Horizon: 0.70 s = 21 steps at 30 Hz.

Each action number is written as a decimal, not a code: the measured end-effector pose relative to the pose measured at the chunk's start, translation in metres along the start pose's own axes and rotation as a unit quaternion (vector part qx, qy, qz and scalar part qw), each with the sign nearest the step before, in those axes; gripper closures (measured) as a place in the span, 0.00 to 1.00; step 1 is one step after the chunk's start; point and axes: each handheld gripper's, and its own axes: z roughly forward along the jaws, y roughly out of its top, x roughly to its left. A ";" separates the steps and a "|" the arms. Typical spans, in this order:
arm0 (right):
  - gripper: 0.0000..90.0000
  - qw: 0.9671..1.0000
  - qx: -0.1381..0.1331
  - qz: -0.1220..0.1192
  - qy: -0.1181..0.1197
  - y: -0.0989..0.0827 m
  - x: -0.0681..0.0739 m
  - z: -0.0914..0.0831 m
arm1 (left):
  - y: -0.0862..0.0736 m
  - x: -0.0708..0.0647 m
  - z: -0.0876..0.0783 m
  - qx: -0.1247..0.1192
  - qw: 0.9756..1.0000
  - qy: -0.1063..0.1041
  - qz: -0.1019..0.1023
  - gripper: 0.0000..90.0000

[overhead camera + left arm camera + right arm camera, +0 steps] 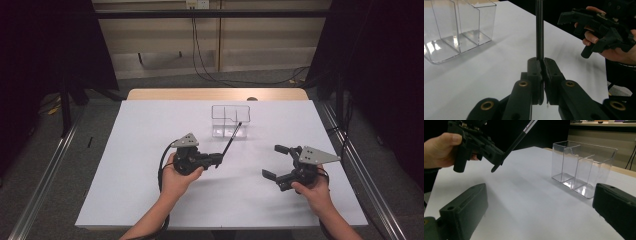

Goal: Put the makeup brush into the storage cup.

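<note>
Pen (231, 140): thin, stiff, light, prob. slick; may swivel.
L gripper (218, 159): clamped on pen's low end; grip nearer mid.
R gripper (276, 161): wide, empty.
Box (230, 120): brittle-looking.

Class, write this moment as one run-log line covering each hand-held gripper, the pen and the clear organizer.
left hand-held gripper: shut on pen | right hand-held gripper: open, holding nothing | clear organizer: upright on table, holding nothing
</note>
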 end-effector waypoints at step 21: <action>0.00 1.000 -0.005 0.025 0.005 0.014 -0.005 0.017 | -0.002 -0.004 0.004 0.003 1.000 -0.013 0.008 0.94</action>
